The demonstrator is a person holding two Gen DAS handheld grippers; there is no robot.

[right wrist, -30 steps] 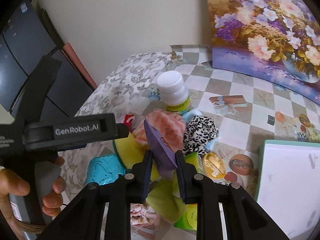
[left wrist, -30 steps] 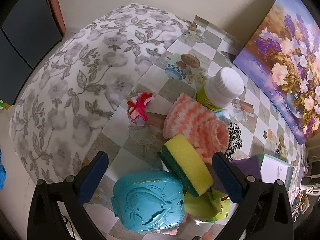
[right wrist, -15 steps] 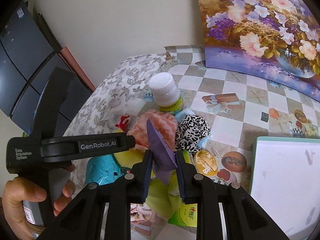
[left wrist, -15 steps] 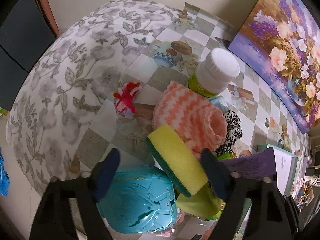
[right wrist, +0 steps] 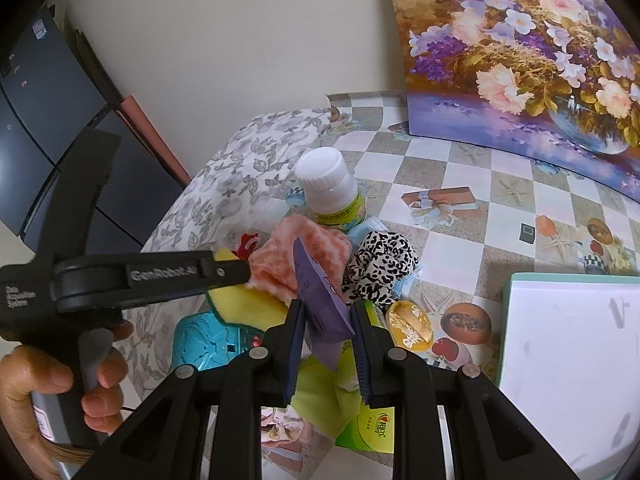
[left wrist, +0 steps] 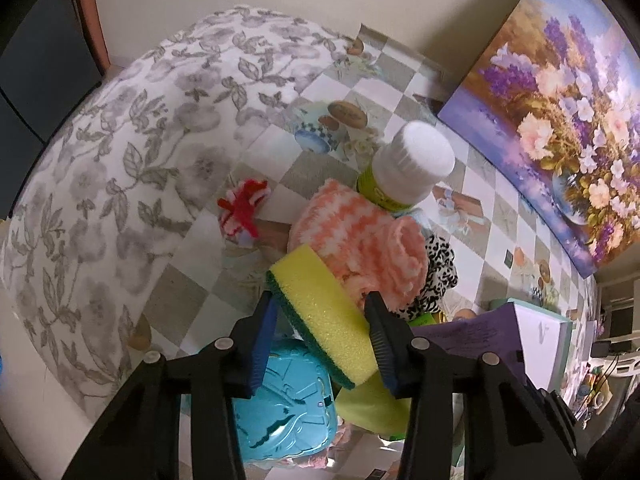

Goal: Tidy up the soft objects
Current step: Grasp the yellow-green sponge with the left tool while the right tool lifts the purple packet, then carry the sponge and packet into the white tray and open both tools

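1. The left gripper (left wrist: pixel 320 336) has its fingers (left wrist: pixel 262 340) closed on the yellow foam sponge with a green scouring layer (left wrist: pixel 320 308), gripped across its width, with the far end sticking out past the tips.
2. The right gripper (right wrist: pixel 326 344) has its fingers (right wrist: pixel 294 354) clamped on a thin purple sheet-like item (right wrist: pixel 320 300) standing on edge.
3. Just beyond the left fingertips lies the pink-and-white fluffy rolled cloth (left wrist: pixel 360 248), touching the sponge; beside it are a leopard-print fabric scrunchie (right wrist: pixel 380 268) and a white-capped plastic bottle (left wrist: pixel 412 164); below is a turquoise embossed plastic case (left wrist: pixel 280 412).
4. Risk: the sponge compresses easily, so it may twist or slip from the grip; lifting could drag the cloth or knock the bottle on the chequered bench (left wrist: pixel 500 240).
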